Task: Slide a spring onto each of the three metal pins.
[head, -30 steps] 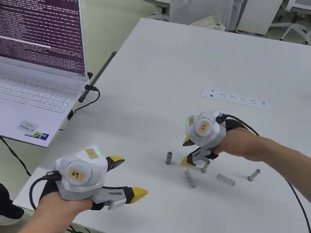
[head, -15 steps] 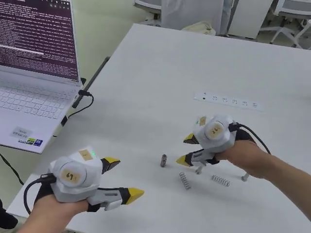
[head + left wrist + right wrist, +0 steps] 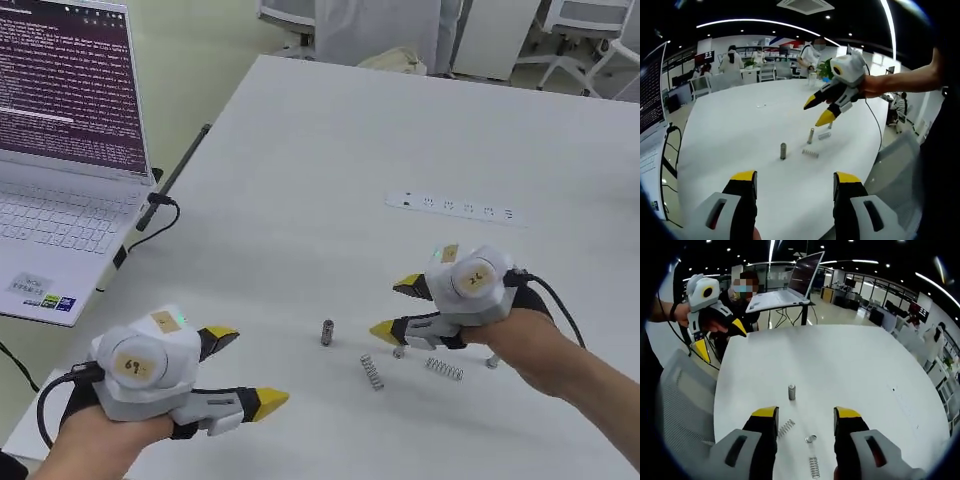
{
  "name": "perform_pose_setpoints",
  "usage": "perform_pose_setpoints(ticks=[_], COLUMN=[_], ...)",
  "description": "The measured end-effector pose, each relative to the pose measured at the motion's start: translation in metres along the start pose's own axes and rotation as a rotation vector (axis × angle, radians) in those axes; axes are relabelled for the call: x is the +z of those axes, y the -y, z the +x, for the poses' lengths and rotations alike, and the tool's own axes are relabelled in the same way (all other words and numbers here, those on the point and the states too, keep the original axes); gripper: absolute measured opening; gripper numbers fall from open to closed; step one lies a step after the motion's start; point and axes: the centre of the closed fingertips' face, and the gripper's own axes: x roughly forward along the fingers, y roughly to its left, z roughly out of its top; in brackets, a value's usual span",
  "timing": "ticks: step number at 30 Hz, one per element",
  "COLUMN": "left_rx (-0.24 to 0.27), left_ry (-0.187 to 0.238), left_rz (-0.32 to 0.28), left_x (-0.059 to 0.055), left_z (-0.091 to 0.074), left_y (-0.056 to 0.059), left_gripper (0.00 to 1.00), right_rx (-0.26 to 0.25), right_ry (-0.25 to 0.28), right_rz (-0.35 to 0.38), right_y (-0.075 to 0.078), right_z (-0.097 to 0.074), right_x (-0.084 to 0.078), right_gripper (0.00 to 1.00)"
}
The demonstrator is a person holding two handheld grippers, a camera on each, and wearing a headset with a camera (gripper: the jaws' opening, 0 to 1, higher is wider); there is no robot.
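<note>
The left gripper [image 3: 245,368] hovers over the near counter [image 3: 330,150] edge. Its jaws are spread and empty. All task parts lie ahead of its jaws, well apart from them.

The near spring [image 3: 371,372] lies flat and free on the counter, between the two grippers. The far spring [image 3: 444,369] lies flat just beside the right hand [image 3: 520,335].

The first pin [image 3: 327,333] stands upright with a coil around its shaft. Whether the coil is fully seated is too small to tell.

The right gripper [image 3: 397,308] is held just above the counter, with its jaws released and gripping nothing. The second pin [image 3: 398,351] stands under the lower jaw and is partly hidden. In the right gripper view its top shows between the two jaws, on the counter below them. The third pin [image 3: 491,361] is largely cut off by the right hand.

The springs are bare metal coils. The pins are short grey posts.

Farther back lies a white power strip [image 3: 455,209]. A laptop [image 3: 60,130] sits open at the left edge.
</note>
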Motion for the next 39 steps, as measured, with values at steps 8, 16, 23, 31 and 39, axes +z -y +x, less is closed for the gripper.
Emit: perform_pose_setpoints(ticks=[8, 16, 23, 31, 39], left_rx=[-0.009, -0.025, -0.031, -0.032, -0.032], left_ry=[0.003, -0.001, 0.0, -0.002, -0.007], left_rz=[0.013, 0.029, 0.035, 0.04, 0.04], left_x=[0.006, 0.011, 0.015, 0.017, 0.016], left_z=[0.004, 0.01, 0.014, 0.016, 0.015], left_y=[0.003, 0.009, 0.011, 0.011, 0.01], left_gripper=[0.57, 0.57, 0.57, 0.57, 0.57], right_rx=[-0.068, -0.132, -0.172, -0.213, -0.227], right_ry=[0.0, 0.001, 0.013, 0.031, 0.043], right_rz=[0.04, 0.114, 0.176, 0.237, 0.291], right_y=[0.007, 0.014, 0.014, 0.008, -0.007], right_z=[-0.031, -0.064, -0.085, -0.098, -0.104], right_x=[-0.025, -0.055, -0.072, -0.085, -0.098], right_gripper=[0.45, 0.48, 0.5, 0.52, 0.53])
